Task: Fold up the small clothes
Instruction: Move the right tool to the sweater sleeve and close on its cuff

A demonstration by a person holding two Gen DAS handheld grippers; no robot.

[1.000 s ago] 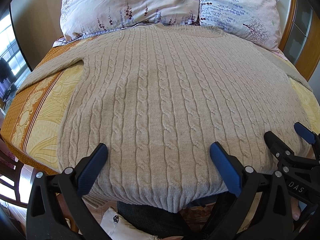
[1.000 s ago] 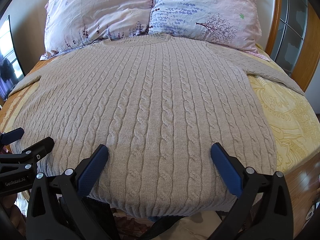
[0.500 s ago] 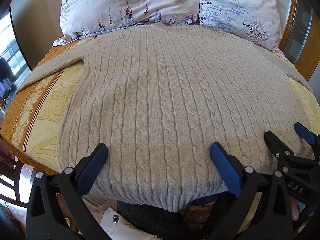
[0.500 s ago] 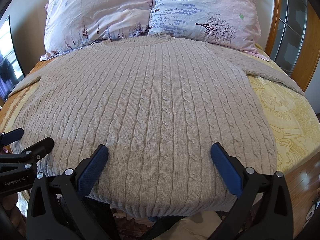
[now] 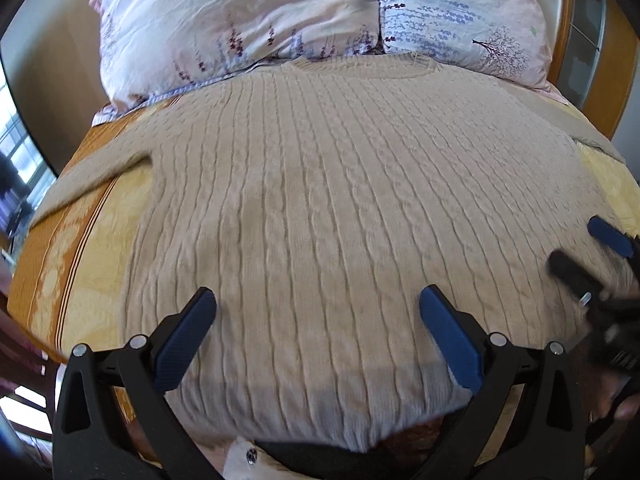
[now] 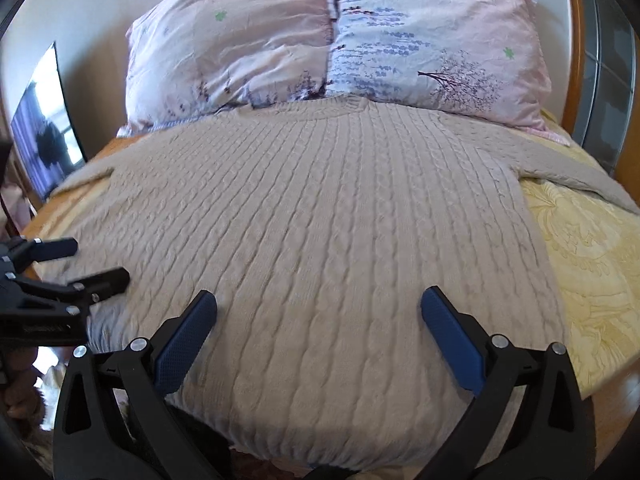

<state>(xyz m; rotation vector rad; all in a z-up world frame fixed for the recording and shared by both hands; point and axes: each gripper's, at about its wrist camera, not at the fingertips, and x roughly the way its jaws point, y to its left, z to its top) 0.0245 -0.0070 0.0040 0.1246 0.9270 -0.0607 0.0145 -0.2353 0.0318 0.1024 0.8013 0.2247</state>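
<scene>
A beige cable-knit sweater [image 5: 320, 200] lies flat and face up on the bed, collar toward the pillows, hem hanging over the near edge; it also fills the right wrist view [image 6: 320, 220]. Its sleeves spread out to both sides. My left gripper [image 5: 316, 316] is open and empty, hovering over the sweater's lower left part. My right gripper [image 6: 318, 316] is open and empty over the lower right part. Each gripper shows in the other's view: the right one at the right edge [image 5: 592, 256], the left one at the left edge [image 6: 80, 264].
Two floral pillows [image 5: 248, 20] [image 6: 432, 52] lean at the head of the bed. A yellow and orange bedspread [image 6: 592, 256] lies under the sweater. A wooden bed frame [image 6: 576, 60] runs along the right. A dark screen [image 6: 44, 148] stands at the left.
Both grippers have moved forward and up over the sweater, the right one more. The view is motion-blurred. Both stay open and empty, and the sweater has not moved.
</scene>
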